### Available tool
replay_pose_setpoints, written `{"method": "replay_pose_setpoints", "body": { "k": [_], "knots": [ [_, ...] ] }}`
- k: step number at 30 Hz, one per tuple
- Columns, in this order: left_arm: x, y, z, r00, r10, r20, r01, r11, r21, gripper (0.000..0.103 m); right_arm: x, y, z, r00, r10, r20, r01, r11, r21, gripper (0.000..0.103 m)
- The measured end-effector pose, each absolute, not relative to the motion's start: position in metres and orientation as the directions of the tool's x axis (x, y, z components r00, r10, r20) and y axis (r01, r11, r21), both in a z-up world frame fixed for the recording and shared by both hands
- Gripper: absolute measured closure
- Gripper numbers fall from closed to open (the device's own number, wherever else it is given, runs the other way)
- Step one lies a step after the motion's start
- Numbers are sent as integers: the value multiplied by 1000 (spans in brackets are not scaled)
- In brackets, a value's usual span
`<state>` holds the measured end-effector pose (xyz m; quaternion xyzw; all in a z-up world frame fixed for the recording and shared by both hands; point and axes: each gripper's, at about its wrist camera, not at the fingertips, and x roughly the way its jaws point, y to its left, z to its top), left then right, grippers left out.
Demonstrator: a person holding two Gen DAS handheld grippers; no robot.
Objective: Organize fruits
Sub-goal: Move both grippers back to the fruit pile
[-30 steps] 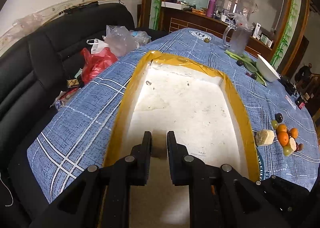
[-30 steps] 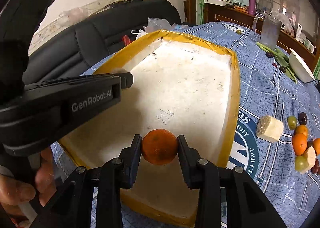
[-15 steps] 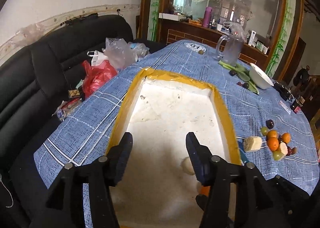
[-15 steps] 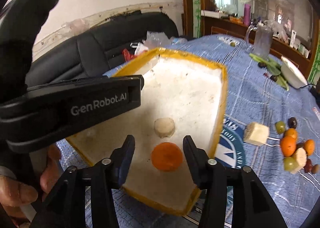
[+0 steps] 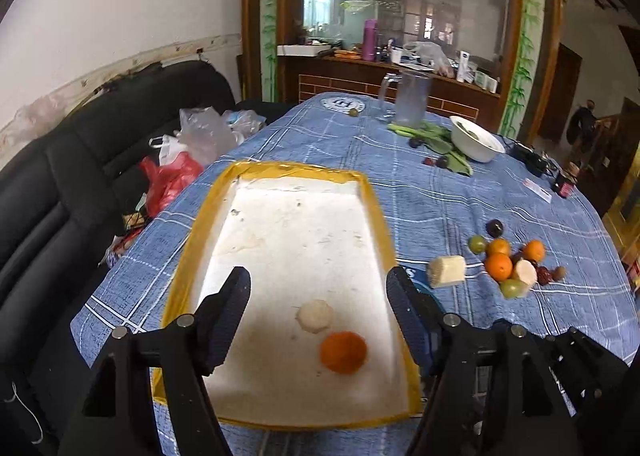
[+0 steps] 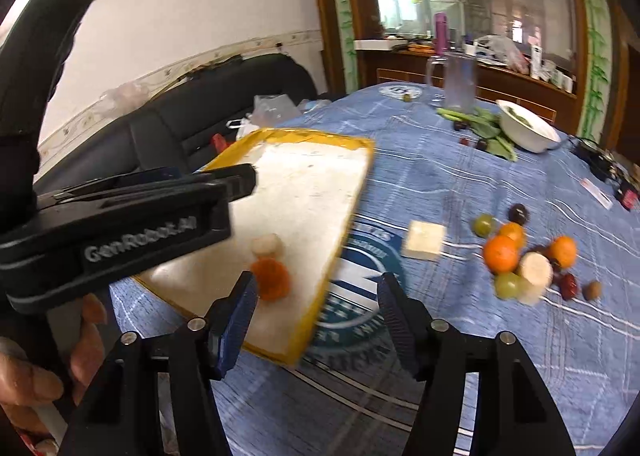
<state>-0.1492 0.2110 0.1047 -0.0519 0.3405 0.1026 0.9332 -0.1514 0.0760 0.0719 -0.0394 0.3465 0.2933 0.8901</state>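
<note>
A white foam tray with a yellow taped rim (image 5: 280, 167) (image 6: 320, 135) lies on the blue checked tablecloth. Inside it rest a pale round piece (image 5: 315, 316) (image 6: 267, 244) and an orange (image 5: 343, 352) (image 6: 272, 283). My left gripper (image 5: 318, 288) hangs above the tray's near end, its jaws opening, nothing between them. My right gripper (image 6: 316, 296) is over the tray's right rim, jaws opening and empty, the orange just left of its left finger (image 6: 236, 312). A loose heap of fruit (image 5: 508, 260) (image 6: 520, 256) and a pale cube (image 5: 446, 271) (image 6: 424, 240) lie to the right.
A glass pitcher (image 5: 412, 99), greens (image 5: 432, 135) and a white bowl (image 5: 476, 143) stand at the table's far end. A black sofa (image 5: 80, 159) with plastic bags (image 5: 188, 151) runs along the left. A hand (image 6: 40, 368) holds the left gripper's body (image 6: 120, 223).
The right gripper let go of the orange, which now lies in the tray. The left gripper went from shut to open, leaving the pale piece in the tray. Both pulled back and rose.
</note>
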Motion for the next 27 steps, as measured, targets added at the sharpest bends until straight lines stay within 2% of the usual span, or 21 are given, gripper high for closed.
{"method": "replay_pose_setpoints", "body": {
  "k": [8,16,27],
  "knots": [
    [-149,196,106,751,117,-650,-192,980,-45,27,-145,-10,60,644,379,-664,-401,907,128,33],
    [-132,163,88,719,32,-695,-89,995,-47,27,-119,-107,51,669,274,-690,-177,961,211,33],
    [-94,139,62,655,-44,-755,-15,997,-70,28,-86,-107,43,627,318,-711,-195,948,253,33]
  ]
}}
